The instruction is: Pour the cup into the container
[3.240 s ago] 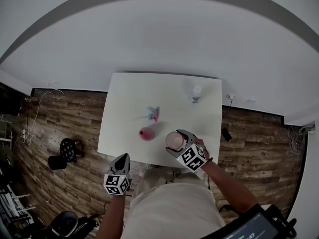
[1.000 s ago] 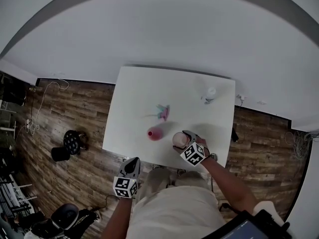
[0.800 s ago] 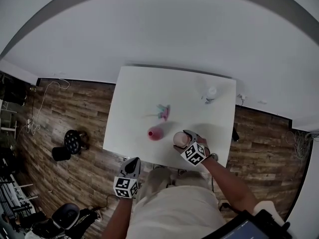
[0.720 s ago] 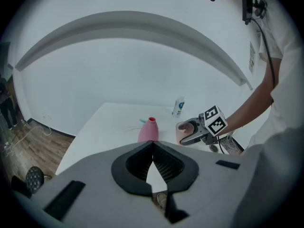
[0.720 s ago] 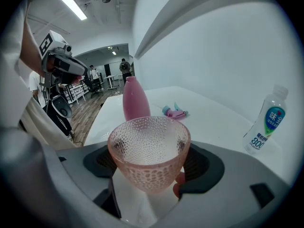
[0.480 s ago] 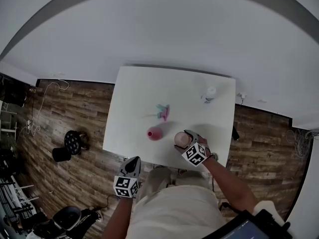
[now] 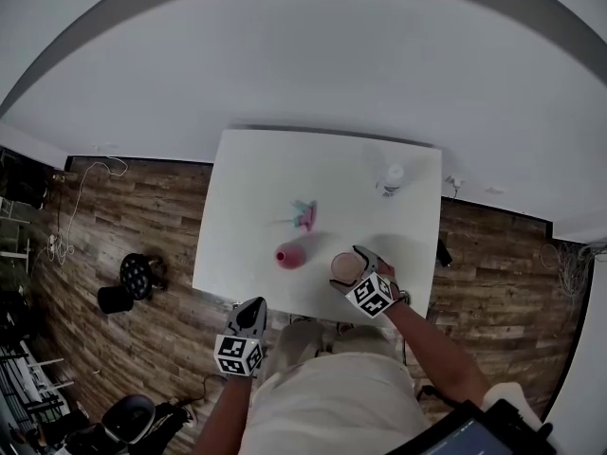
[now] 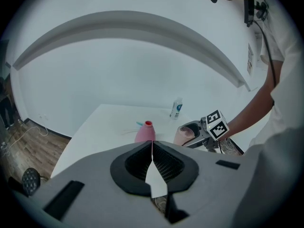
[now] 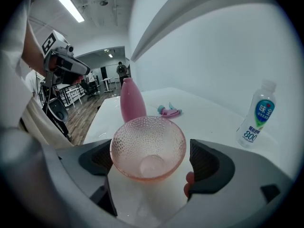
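**Right claw [image 9: 153,161] wide around the cup [image 9: 147,141]**

The right claw had just been opening and stood spread wide, neither pad pressing on the cup between them (a dimpled pink glass one that looked empty). The cup stood upright on the white tabletop [image 7: 266,178] near its front edge, with the pink narrow-necked bottle [image 7: 289,255] just beside it. The left claw [image 8: 152,144] was closed on nothing, off the tabletop's near edge. A water bottle [image 7: 393,178] stood by the far corner.
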`<state>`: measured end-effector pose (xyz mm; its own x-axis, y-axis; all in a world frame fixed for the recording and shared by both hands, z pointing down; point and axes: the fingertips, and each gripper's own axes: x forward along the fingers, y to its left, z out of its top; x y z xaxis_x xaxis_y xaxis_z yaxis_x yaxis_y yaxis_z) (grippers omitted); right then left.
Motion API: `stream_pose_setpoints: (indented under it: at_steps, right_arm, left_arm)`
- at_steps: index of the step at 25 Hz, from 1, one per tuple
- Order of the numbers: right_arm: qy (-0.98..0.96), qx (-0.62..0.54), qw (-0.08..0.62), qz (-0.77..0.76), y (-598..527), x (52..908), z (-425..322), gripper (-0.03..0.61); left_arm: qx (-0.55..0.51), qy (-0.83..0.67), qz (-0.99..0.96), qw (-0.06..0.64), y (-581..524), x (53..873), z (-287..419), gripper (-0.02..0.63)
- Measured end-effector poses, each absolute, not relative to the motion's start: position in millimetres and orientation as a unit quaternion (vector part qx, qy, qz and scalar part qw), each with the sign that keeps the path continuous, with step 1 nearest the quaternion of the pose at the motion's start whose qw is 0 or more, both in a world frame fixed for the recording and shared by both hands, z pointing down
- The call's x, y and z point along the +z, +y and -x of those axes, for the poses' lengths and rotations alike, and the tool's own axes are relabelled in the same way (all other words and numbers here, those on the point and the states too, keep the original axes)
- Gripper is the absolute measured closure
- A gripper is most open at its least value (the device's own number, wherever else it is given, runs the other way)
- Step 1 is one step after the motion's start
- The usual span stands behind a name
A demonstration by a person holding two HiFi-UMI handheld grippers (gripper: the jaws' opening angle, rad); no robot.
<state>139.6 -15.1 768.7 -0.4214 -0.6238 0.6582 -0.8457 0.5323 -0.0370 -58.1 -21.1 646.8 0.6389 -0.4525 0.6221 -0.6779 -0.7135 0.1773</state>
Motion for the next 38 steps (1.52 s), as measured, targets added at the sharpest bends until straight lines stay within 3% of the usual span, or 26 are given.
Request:
stream_pose_setpoints:
  at_steps: [12,17,20,32,38]
  right_arm:
    - [-0.804,0.110,0.229,-0.538,-15,666,-170,0.113]
    - [-0.786,0.073,0.193,-0.583,-9,612,-185,0.259]
    - [-0.788,0.055,0.178,-0.588,-3,583,-181,0.294]
    - [-0.759,0.013,0.143,-0.635,23,486,-178,0.344]
    - [-0.726,-0.022,0.156,-0.669,46,468,-178,0.344]
  left_arm:
    - [0.211,-0.337,-0.895,0.201,-29,611,60,0.601]
    - [0.164,-0.340,-0.908,0.181,-30,581,58,0.560]
    - [0.146,-0.346,-0.911,0.170,-29,567,57,0.557]
    - [0.061,-0.345,-0.927,0.136,-26,487,20,0.557]
    - [0.077,-0.297,-0.944,0.119,-12,472,-9,0.558]
